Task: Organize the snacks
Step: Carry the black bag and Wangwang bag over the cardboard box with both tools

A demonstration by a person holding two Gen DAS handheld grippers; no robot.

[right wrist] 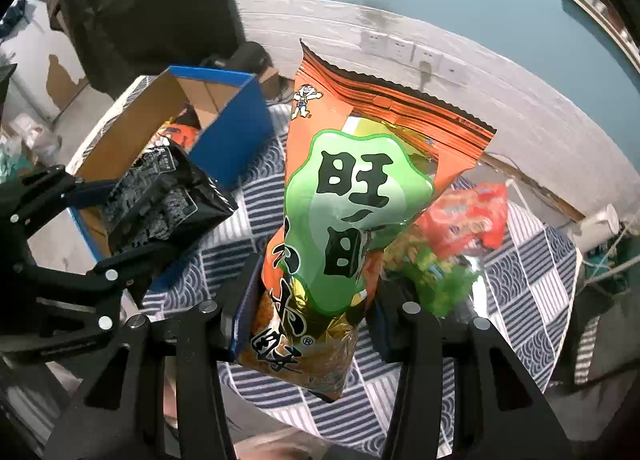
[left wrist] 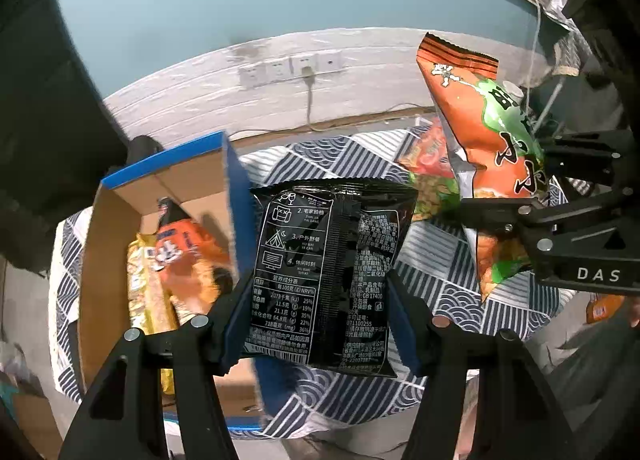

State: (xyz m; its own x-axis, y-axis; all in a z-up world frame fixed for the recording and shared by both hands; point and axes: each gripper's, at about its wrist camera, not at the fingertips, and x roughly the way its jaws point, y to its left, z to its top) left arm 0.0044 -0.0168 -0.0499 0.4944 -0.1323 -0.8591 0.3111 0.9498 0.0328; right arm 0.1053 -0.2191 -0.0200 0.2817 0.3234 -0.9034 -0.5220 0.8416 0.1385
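Note:
My left gripper [left wrist: 320,324] is shut on a black snack packet [left wrist: 324,272] and holds it above the table, just right of the blue cardboard box [left wrist: 236,196]. The box holds an orange packet [left wrist: 184,252] and a yellow packet [left wrist: 148,292]. My right gripper [right wrist: 312,324] is shut on a tall orange and green snack bag [right wrist: 348,196], held upright above the table. That bag also shows in the left wrist view [left wrist: 492,148], and the black packet shows in the right wrist view [right wrist: 164,196] beside the box [right wrist: 236,120].
A round table with a blue-and-white patterned cloth [right wrist: 532,284] holds a red packet [right wrist: 468,220] and a green packet [right wrist: 436,280] at the right. A white wall with sockets [left wrist: 288,68] stands behind. A dark chair back [right wrist: 152,0] is beyond the box.

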